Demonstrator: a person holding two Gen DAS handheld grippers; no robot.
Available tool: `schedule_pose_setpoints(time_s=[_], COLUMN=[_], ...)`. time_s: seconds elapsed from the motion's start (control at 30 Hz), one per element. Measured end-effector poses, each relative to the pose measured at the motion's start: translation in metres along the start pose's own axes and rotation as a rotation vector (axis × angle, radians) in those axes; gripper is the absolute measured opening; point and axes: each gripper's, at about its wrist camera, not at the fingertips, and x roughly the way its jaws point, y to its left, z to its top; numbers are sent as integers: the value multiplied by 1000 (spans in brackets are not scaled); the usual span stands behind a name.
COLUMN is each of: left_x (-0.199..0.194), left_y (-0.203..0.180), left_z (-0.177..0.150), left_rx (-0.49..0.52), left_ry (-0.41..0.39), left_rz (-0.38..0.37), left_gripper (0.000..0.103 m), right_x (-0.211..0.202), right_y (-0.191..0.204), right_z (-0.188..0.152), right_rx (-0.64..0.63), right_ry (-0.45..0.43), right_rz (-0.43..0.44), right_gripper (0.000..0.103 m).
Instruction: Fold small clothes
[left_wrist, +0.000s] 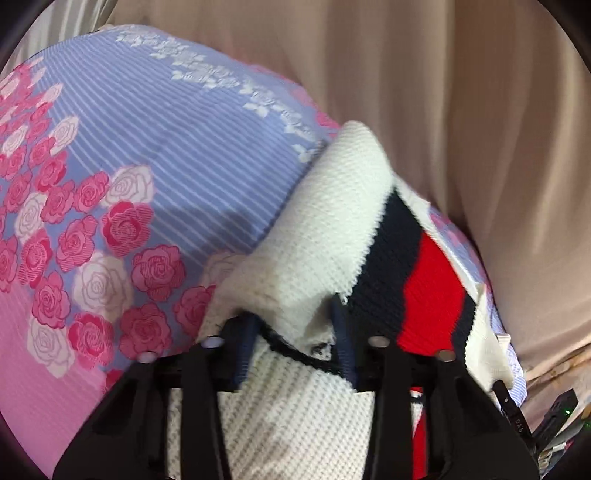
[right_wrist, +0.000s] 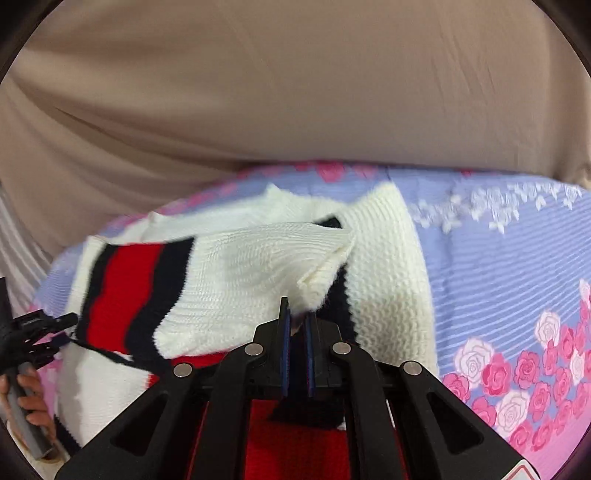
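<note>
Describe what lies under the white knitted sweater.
Under the white knitted sweater lies a rose-printed bedsheet, showing all around it. Whatever sits directly beneath the sweater is covered.

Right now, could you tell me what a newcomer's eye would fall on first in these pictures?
A white knit sweater with a red and navy band lies bunched on a lilac bedspread printed with pink roses. The right gripper in the foreground pinches a white fold of it. The left gripper holds another fold, and a beige curtain hangs behind.
</note>
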Motion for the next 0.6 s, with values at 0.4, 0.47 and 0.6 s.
schedule_pose_setpoints(time_s=[0.4, 0.47, 0.6], left_x=[-5, -13, -17], left_y=[0, 8, 11], left_z=[-8, -12, -8], left_rx=[59, 25, -13], left_ry=[-22, -14, -12], left_rz=[9, -25, -44], left_gripper=[23, 24, 28], right_x=[-4, -3, 20], right_y=[-31, -30, -31], right_z=[-29, -25, -10], right_rx=[113, 123, 143], right_ry=[27, 19, 66], right_rz=[85, 72, 21], right_gripper=[17, 42, 48])
